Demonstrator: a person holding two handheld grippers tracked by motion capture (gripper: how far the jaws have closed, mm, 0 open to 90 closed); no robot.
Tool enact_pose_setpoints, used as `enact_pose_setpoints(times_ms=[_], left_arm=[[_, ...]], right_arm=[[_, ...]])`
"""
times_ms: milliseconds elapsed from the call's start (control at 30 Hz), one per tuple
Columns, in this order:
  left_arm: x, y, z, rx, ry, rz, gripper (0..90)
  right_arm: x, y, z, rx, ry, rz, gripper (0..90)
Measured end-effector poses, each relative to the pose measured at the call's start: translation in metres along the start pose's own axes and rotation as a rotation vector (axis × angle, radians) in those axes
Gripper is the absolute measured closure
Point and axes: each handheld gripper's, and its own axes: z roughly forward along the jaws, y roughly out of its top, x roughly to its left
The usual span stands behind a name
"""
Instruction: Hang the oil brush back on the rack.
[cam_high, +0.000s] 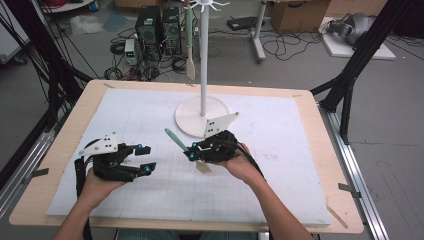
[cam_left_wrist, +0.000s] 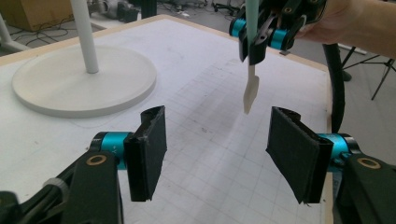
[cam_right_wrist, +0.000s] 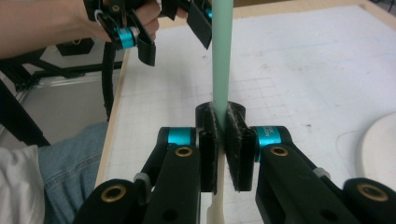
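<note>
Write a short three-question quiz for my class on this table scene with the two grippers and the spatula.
1. True or false: the left gripper is clamped on the spatula.
2. Which end of the spatula points away from the white stand in the high view? A) green handle B) cream blade
3. Fill in: the right gripper grips the spatula where the green handle meets the ____ blade.

Key
1. False: its jaws stand apart with nothing between them; the right gripper holds the spatula.
2. B: the blade hangs toward the person, below the jaws.
3. Cream.
</note>
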Motion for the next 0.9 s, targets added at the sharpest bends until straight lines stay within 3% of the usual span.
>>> enact_pose_setpoints(times_ms=[467,900], left_arm=[[0.004,-0.002,-0.003,0.032,0.073,0.000,28.8],[0.005,-0.002,-0.004,0.045,0.096,-0.001,26.2]], right_arm=[[-0.018,0.012,-0.021,-0.072,-0.045,0.037,84.2],[-0.027,0.027,-0.037,-0.092,-0.089,0.043,84.2]])
